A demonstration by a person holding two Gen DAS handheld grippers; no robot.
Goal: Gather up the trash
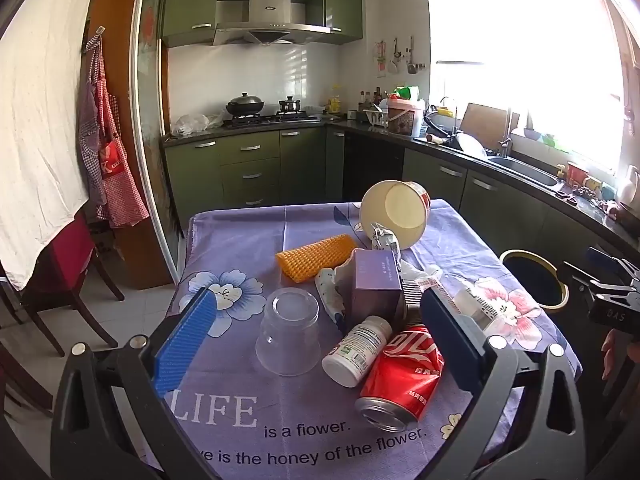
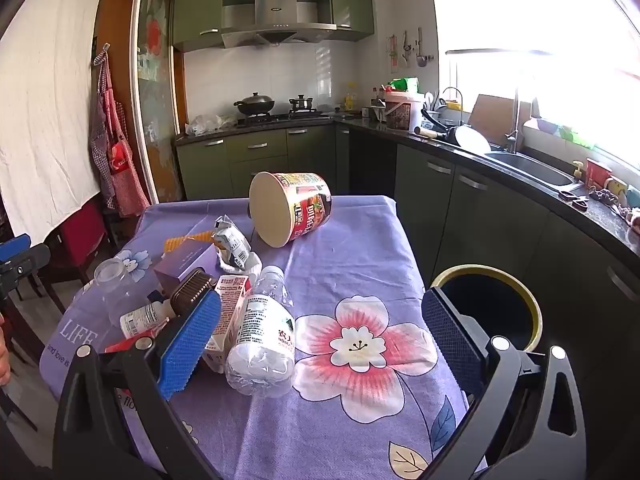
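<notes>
Both the left gripper [image 1: 320, 320] and right gripper [image 2: 320, 328] gape wide, empty, above the trash-strewn table [image 2: 360, 240].

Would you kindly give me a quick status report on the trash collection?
Left gripper open, empty, over clear cup. Right gripper open, empty, over plastic bottle. Trash all on table; bin beside it, way clear.
</notes>
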